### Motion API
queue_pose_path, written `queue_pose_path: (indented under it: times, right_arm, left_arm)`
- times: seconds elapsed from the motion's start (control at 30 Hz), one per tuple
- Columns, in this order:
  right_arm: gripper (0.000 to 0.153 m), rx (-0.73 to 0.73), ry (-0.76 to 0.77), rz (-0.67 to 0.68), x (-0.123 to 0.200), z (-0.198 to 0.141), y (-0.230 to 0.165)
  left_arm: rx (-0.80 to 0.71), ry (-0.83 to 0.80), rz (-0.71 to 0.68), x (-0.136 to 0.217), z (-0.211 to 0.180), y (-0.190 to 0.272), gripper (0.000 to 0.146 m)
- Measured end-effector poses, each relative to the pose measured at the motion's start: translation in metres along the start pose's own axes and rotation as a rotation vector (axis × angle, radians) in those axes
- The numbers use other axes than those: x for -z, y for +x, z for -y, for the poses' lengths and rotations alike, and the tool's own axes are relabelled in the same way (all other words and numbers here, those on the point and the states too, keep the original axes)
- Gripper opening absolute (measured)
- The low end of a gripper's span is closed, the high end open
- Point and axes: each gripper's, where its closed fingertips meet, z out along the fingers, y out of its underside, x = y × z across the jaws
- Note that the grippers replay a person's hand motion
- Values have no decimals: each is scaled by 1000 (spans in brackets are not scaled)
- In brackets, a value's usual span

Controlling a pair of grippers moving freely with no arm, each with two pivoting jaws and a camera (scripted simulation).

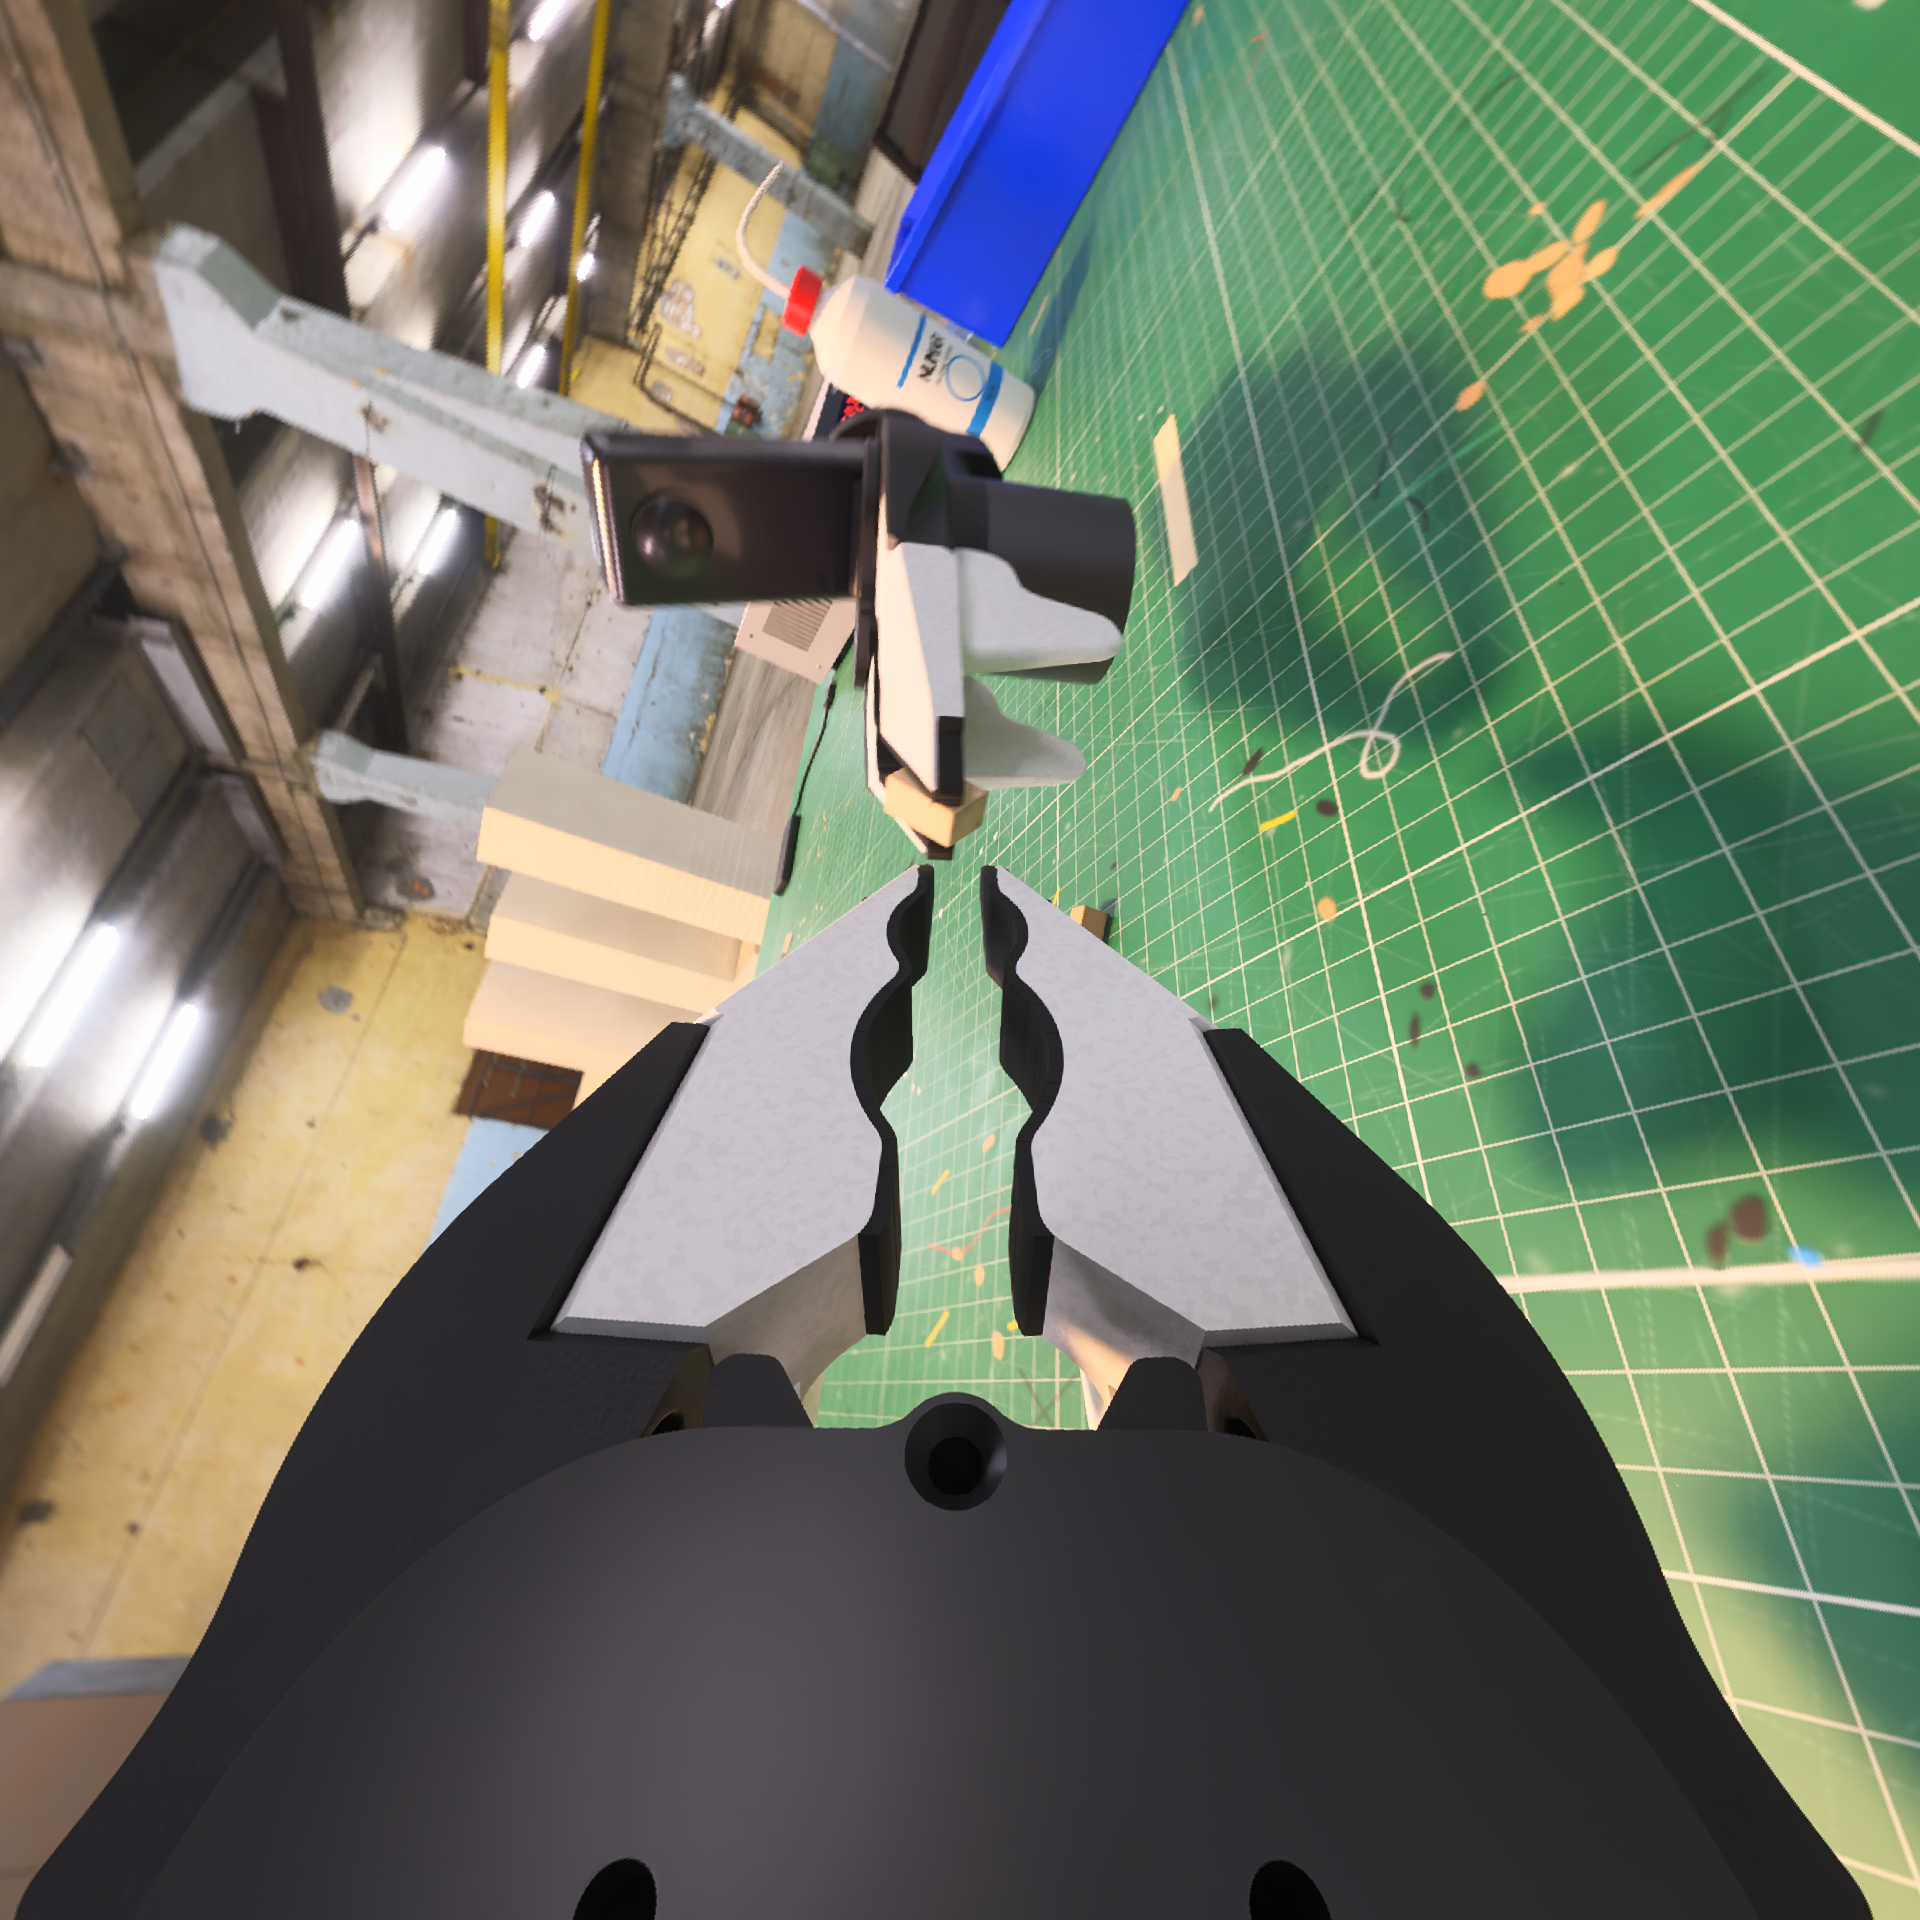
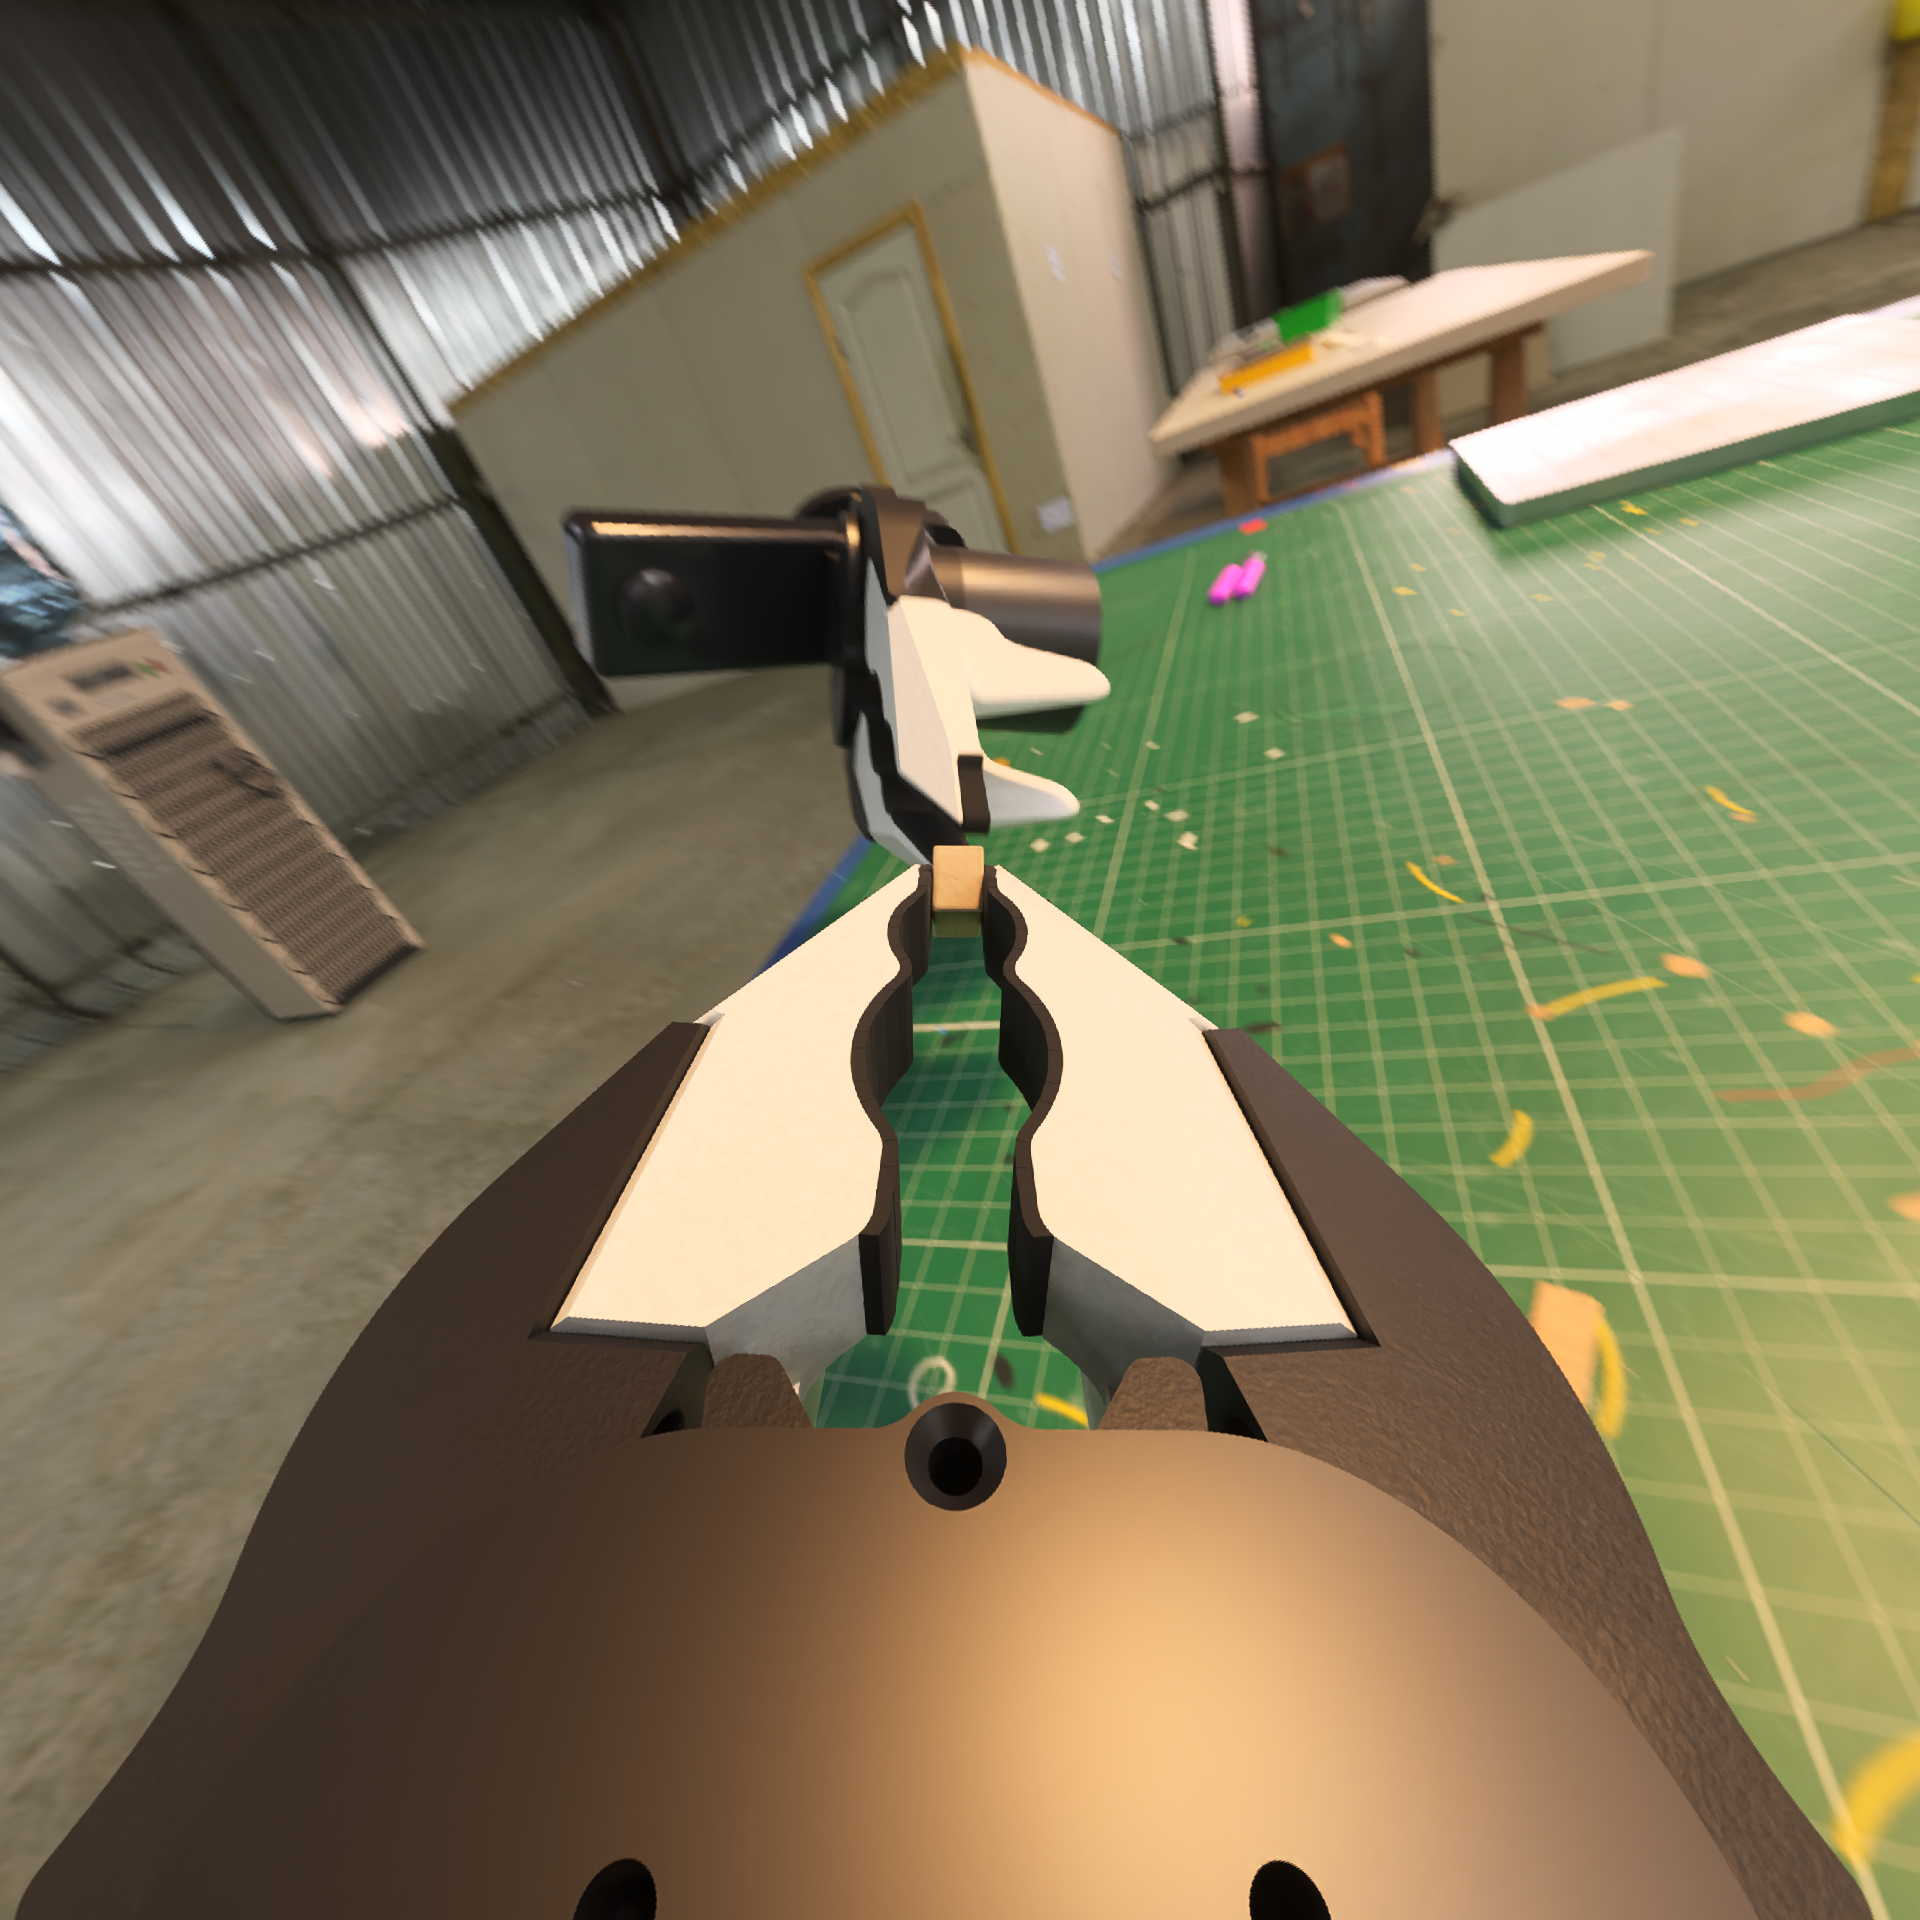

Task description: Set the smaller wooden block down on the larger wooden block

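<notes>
My right gripper [image 2: 956,896] is shut on the smaller wooden block [image 2: 956,878], a tan cube pinched at its fingertips, held above the green cutting mat [image 2: 1351,935]. In the left wrist view the same gripper [image 1: 928,808] hangs in the air with the block [image 1: 961,821]. My left gripper [image 1: 956,878] faces it, tips just short of the block, jaws a narrow gap apart and empty. It also shows in the right wrist view [image 2: 935,834], right behind the block. A second tan wooden block [image 1: 1089,920] lies on the mat, partly hidden by my left finger.
A pale flat wooden slat [image 1: 1174,509], a white bottle with a red cap [image 1: 914,358], a blue bin [image 1: 997,177] and a loop of white string [image 1: 1382,738] lie on the mat. A pink object [image 2: 1236,580] and a long white board [image 2: 1683,416] sit farther off. The mat's edge [image 2: 821,904] runs below both grippers.
</notes>
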Motion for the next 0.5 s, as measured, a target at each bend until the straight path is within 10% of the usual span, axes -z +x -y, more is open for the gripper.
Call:
queue_pose_path:
  times: [0.5]
  right_arm:
    - [8,63,-377,-518,54,-35,79]
  left_arm:
    - [274,-172,53,-19,-55,4,9]
